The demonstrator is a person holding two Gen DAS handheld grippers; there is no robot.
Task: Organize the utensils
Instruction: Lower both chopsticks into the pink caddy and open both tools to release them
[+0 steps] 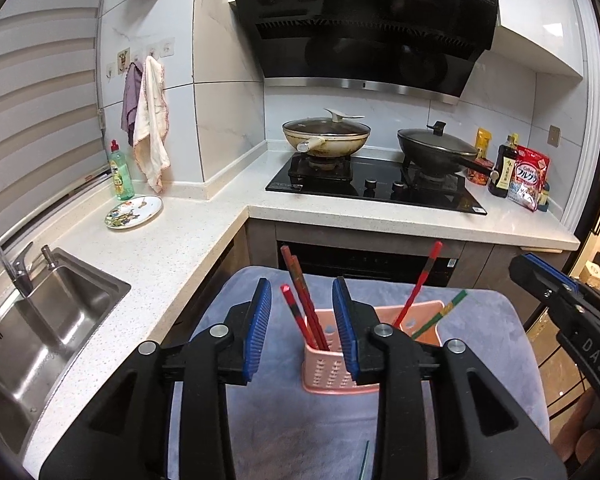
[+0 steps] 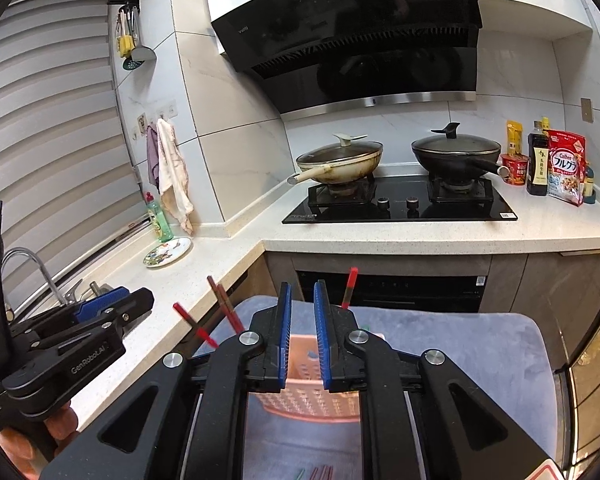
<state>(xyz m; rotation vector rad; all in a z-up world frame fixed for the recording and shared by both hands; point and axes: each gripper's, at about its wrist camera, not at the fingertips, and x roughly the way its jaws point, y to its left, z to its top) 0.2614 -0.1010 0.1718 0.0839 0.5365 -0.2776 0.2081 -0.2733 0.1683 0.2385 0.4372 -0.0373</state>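
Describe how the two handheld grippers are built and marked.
Both are matte black. The left gripper and right gripper have angular linkage arms with silver round pivot bolts, and jaws faced with ribbed blue pads. White lettering on the left one's body reads GenRobot.AI. No cables or sleeves are visible.

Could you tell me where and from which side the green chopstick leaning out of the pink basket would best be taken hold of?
Probably the free upper end of the green chopstick, where it sticks out past the right rim of the pink basket. Coming from the right and above looks best: it leans low that way, its lower end sits inside the basket, and the red chopsticks crowd the left side.
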